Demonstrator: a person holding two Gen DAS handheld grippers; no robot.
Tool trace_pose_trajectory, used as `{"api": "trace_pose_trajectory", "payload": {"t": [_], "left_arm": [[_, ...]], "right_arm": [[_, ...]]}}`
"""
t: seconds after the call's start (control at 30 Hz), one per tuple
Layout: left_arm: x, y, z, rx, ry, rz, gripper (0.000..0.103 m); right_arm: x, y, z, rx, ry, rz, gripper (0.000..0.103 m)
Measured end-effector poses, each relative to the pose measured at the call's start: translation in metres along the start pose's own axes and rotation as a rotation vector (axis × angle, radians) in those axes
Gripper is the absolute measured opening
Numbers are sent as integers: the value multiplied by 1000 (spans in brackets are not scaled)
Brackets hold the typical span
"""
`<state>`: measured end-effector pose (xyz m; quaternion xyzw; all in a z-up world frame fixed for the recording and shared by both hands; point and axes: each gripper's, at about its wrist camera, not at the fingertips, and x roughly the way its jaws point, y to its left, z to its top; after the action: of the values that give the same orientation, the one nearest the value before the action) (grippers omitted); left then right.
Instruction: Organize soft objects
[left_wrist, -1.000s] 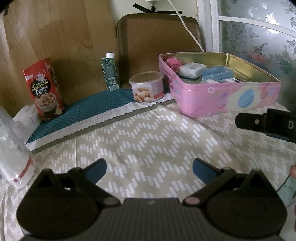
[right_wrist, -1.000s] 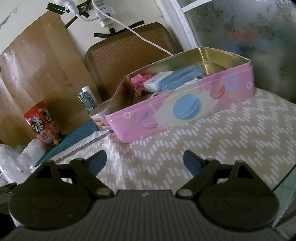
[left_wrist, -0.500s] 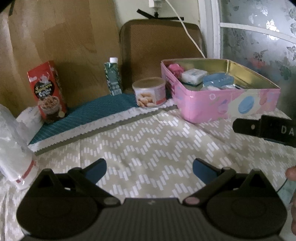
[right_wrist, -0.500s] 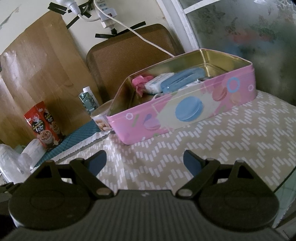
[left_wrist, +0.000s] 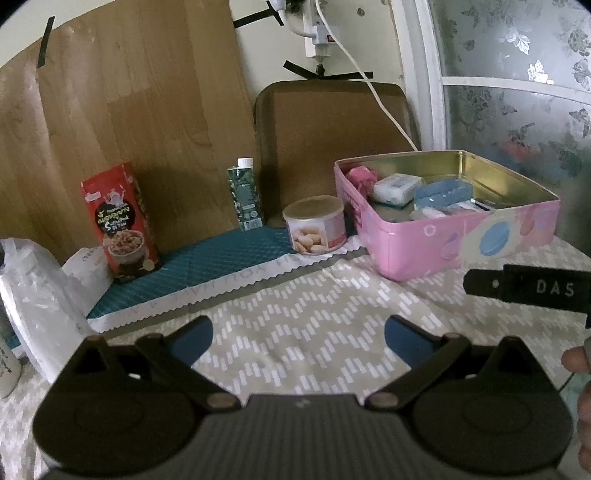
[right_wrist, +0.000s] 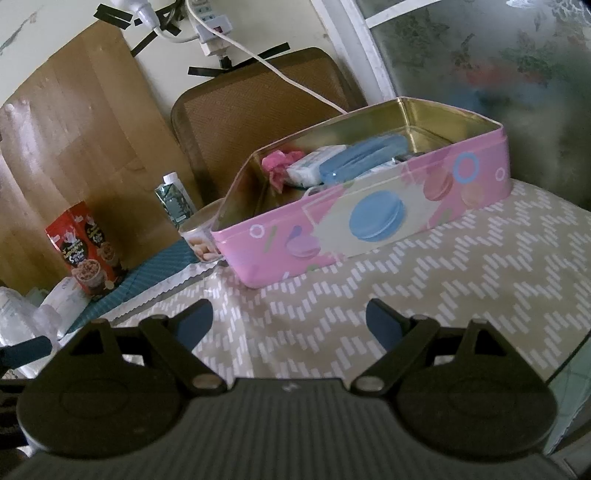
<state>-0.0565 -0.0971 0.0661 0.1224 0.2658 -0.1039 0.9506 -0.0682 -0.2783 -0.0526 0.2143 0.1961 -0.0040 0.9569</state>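
A pink macaron-print tin (left_wrist: 424, 251) (right_wrist: 369, 236) stands open on the zigzag cloth at the back right. Inside lie a pink soft bundle (left_wrist: 360, 179) (right_wrist: 279, 166), a white packet (left_wrist: 397, 186) (right_wrist: 316, 164) and a blue soft item (left_wrist: 443, 192) (right_wrist: 364, 157). My left gripper (left_wrist: 298, 338) is open and empty, low over the cloth, well in front of the tin. My right gripper (right_wrist: 288, 325) is open and empty, just in front of the tin. Part of the right gripper shows in the left wrist view (left_wrist: 528, 288).
A round nut can (left_wrist: 316, 225), a green carton (left_wrist: 245, 195) and a red cereal box (left_wrist: 120, 221) stand along the back on a teal mat (left_wrist: 207, 266). A white plastic bag (left_wrist: 33, 306) lies at the left. A brown cushion (left_wrist: 332, 136) leans on the wall.
Both grippers have pulled back and tilted up a little; the tin and the back wall show farther off and lower in view. Both stay open and empty.
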Motion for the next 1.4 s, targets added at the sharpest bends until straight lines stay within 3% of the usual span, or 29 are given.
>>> {"api": "trace_pose_trajectory", "payload": {"t": [0.33,0.87,1.4], "left_arm": [[1,-4,-5,26,9,45,103],[29,0,-25,-25,208,-28,103],[38,-3,-28,-20,252,-46,103]], "right_arm": [[-1,0,0,-3,-2,1,92],[3,0,-3,-3,14,0,92],[8,-3,-7,9,33,-7,92]]}}
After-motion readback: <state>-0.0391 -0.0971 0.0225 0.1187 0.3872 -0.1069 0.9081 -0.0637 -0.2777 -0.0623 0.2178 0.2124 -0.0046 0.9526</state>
